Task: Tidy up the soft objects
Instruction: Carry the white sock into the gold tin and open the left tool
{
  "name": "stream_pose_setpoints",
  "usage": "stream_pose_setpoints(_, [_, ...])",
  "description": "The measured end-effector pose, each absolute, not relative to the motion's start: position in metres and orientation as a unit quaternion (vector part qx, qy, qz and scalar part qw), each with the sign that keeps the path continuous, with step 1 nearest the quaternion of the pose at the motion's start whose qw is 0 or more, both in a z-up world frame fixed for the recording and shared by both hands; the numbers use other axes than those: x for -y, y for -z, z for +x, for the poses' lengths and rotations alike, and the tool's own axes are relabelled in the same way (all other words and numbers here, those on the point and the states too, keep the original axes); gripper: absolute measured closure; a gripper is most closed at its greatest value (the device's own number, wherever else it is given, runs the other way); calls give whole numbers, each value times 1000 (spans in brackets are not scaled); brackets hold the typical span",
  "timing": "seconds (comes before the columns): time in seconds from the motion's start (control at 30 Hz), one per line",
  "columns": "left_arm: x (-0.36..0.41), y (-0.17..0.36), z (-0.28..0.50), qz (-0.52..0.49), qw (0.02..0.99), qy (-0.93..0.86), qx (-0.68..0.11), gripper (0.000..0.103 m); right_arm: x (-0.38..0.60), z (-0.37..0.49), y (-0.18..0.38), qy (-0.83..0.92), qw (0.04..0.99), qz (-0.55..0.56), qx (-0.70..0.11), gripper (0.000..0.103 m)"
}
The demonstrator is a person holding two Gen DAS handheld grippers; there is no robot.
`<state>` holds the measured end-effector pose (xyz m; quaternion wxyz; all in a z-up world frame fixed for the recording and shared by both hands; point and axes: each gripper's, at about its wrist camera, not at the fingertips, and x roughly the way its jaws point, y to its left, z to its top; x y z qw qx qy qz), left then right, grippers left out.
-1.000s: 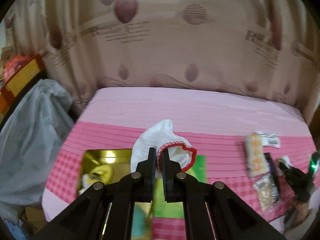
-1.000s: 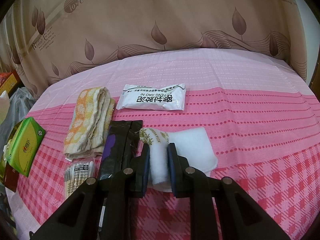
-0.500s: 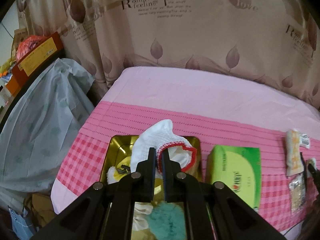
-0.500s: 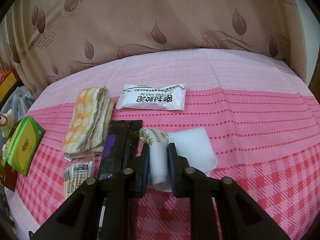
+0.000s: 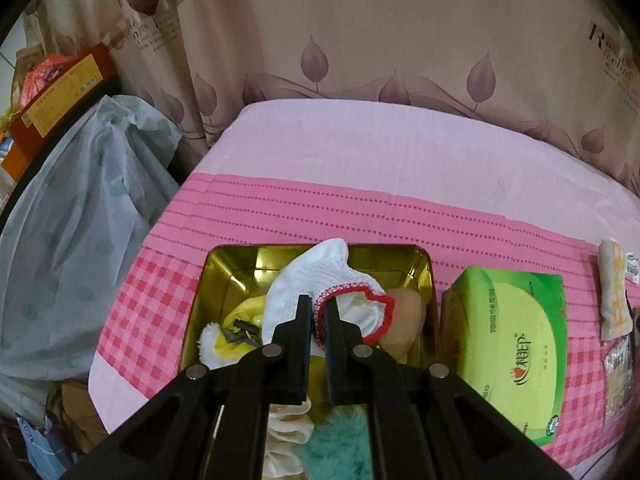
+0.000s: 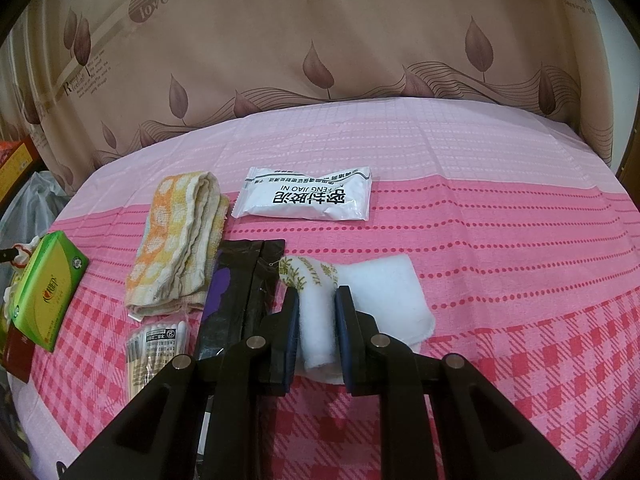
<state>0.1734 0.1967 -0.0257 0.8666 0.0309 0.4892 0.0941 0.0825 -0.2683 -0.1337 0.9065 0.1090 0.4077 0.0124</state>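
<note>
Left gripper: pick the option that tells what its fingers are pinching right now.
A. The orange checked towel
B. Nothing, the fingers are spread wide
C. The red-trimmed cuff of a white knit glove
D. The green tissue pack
C: in the left wrist view the left gripper is closed on the red-edged cuff of the white knit glove, held above the gold tin, with the green tissue pack untouched beside it.
</note>
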Motion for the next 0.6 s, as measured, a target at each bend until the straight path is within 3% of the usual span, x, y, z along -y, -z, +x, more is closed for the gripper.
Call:
stream_pose_setpoints(0.23, [-198,36,172,28,864,-83,-497,94,268,83,134,-10,907,102,-409,87])
stream_pose_setpoints(0.43, [-199,38,170,24,865,-73,-496,84,268,82,134,-8,907,96,-410,87])
stream_pose_setpoints(0.6, [-199,31,164,20,873,-50,-485,84,267,82,134,-5,907,91,-411,87])
